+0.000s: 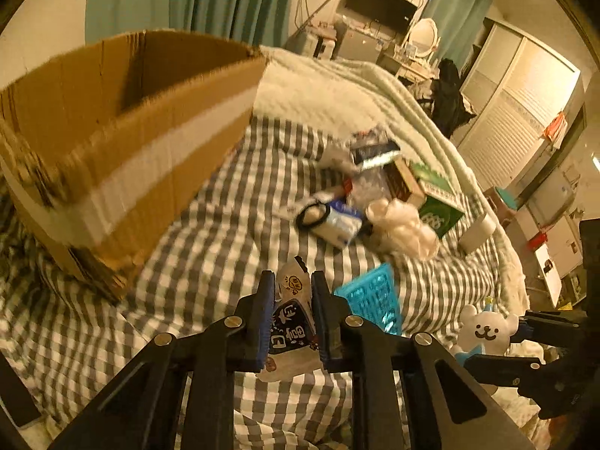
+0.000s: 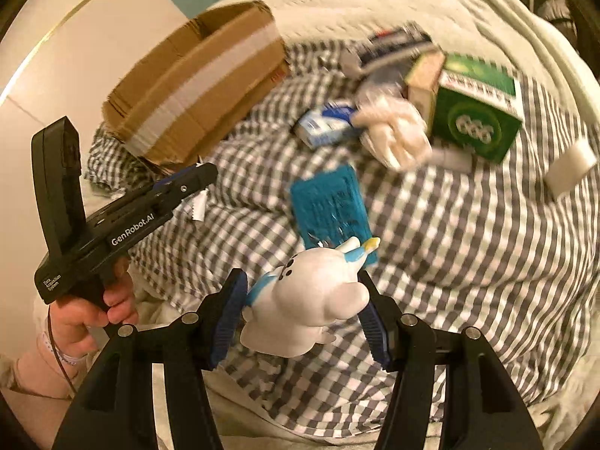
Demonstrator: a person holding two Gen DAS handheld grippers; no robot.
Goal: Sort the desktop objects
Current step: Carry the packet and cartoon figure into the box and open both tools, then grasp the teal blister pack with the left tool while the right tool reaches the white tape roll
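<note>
Checked bedding (image 1: 210, 247) covers a bed in a warmly lit bedroom, with a cardboard box (image 1: 123, 142) standing open at the far left and a heap of unsorted odds and ends beyond. Left gripper (image 1: 288, 288) is closed narrow on a flat snack packet (image 1: 290, 322), pads pressing both faces. Right gripper (image 2: 303, 292) holds a white bear toy (image 2: 307, 300) in half-open jaws, one pad at each flank, clear of the bedding. A hand (image 2: 93, 311) grips the left tool's handle. On the bed between the grippers and the heap lies a blue basket (image 2: 330, 206), tipped flat; farther off sit a green box (image 2: 476, 112), a blue-white carton (image 2: 326, 123), a pale plush (image 2: 393, 131) and a white block (image 2: 570, 165).

Risks, judging by the picture: the bear is round and smooth, held only at its sides, so a quick swing towards the box could let it twist free. The packet is thin and floppy; it could slide out or catch the box's rim on the way over. Both views are blurred.
</note>
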